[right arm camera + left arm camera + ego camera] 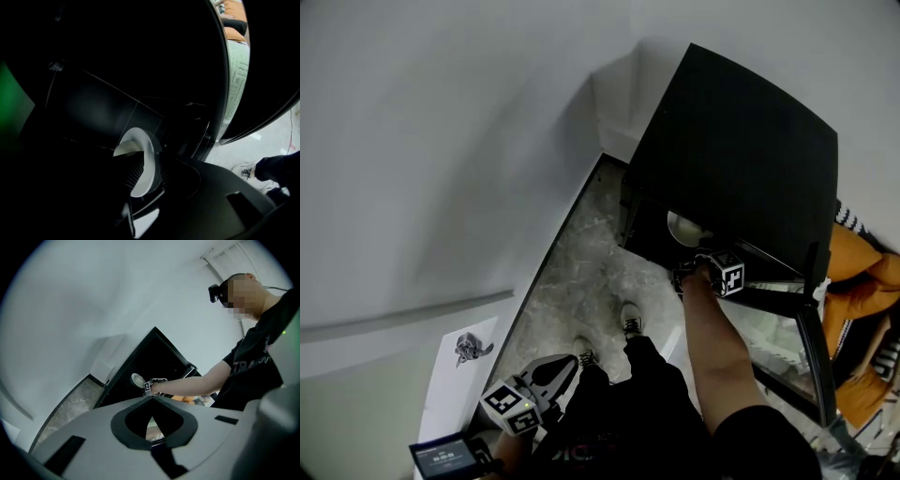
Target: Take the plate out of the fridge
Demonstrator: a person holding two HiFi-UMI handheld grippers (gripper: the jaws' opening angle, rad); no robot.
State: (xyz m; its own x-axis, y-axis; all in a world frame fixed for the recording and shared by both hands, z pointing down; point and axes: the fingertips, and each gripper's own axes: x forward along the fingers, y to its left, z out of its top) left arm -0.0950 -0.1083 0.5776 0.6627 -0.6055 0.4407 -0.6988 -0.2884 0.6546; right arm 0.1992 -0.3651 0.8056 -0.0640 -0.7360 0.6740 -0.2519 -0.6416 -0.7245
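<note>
Grey marble floor (572, 281) lies before the black fridge (741, 141), whose door is open. Your right gripper (147, 161) reaches in, its jaws pinching the rim of the white plate (140, 140) inside the fridge, near its open front. Your left gripper (152, 398) hangs low, jaws pressed together on nothing.
</note>
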